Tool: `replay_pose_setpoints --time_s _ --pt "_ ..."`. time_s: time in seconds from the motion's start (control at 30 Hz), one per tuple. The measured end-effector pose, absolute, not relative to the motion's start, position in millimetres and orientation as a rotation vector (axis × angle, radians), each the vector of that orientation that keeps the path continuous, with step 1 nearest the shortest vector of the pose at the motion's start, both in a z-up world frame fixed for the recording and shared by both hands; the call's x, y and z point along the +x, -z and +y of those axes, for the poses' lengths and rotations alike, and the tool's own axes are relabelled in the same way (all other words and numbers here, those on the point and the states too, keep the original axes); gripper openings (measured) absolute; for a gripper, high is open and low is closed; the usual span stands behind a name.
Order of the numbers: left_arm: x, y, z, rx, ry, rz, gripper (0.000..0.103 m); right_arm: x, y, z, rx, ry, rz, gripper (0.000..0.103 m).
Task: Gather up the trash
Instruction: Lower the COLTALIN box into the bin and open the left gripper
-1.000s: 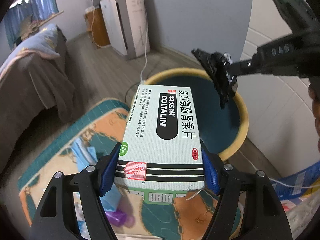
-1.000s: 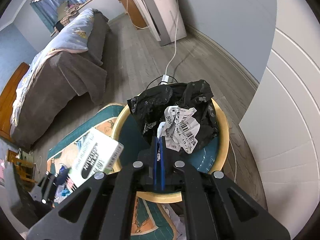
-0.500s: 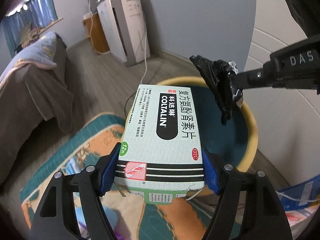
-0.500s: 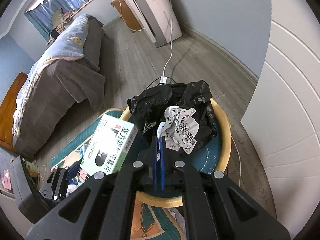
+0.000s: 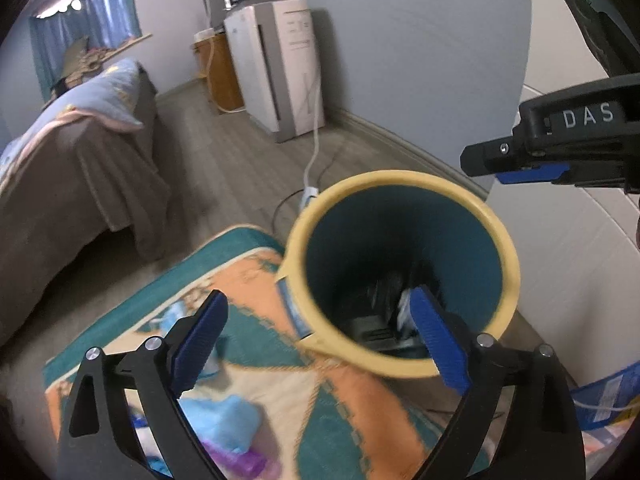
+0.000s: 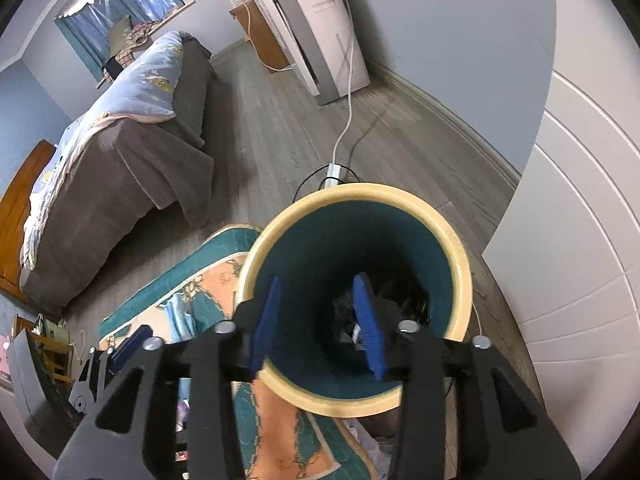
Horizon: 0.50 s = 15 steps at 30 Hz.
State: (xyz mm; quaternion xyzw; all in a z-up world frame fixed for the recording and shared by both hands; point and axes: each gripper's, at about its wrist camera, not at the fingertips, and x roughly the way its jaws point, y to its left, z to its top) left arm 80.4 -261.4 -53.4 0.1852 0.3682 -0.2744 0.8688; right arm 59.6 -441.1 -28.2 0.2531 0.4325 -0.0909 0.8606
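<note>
A round bin with a yellow rim point(image 5: 400, 178) and teal inside stands on the floor; it also shows in the right wrist view point(image 6: 360, 191). Dark trash lies at its bottom point(image 5: 384, 312), with black plastic point(image 6: 404, 304) showing. My left gripper point(image 5: 320, 340) is open and empty, just above the bin's near rim. My right gripper point(image 6: 320, 320) is open and empty over the bin's mouth; it also shows in the left wrist view point(image 5: 528, 170) above the far rim. Blue and purple scraps point(image 5: 228, 424) lie on the rug below the left gripper.
A patterned teal and orange rug point(image 5: 256, 280) lies beside the bin. A brown bed point(image 6: 120, 140) stands to the left. A white appliance point(image 6: 320, 24) with a cable point(image 6: 344, 128) stands at the back wall. A white panelled wall point(image 6: 580, 220) is on the right.
Both grippers have opened. The medicine box left the left gripper and the black bag with crumpled paper left the right gripper; dark trash now lies in the bin.
</note>
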Motion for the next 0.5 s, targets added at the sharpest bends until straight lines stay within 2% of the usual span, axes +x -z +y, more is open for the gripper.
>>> replay_pose_setpoints --time_s 0.07,0.1,0.13,0.17,0.5 --pt "78.2 45.3 -247.9 0.385 0.553 0.764 0.092 60.9 21.8 -433.6 0.531 0.180 0.898 0.071" --pt "77.6 39.5 -239.4 0.377 0.543 0.760 0.093 61.8 18.9 -430.7 0.530 0.175 0.894 0.078" --pt "77.1 36.1 -232.6 0.369 0.536 0.759 0.094 62.3 15.4 -426.1 0.526 0.176 0.891 0.093" --pt "75.3 31.6 -223.6 0.358 0.525 0.755 0.094 62.5 11.7 -420.7 0.518 0.178 0.885 0.098" --pt "55.3 -15.6 -131.3 0.325 0.369 0.716 0.097 62.0 -10.3 -371.2 0.439 0.163 0.890 0.097"
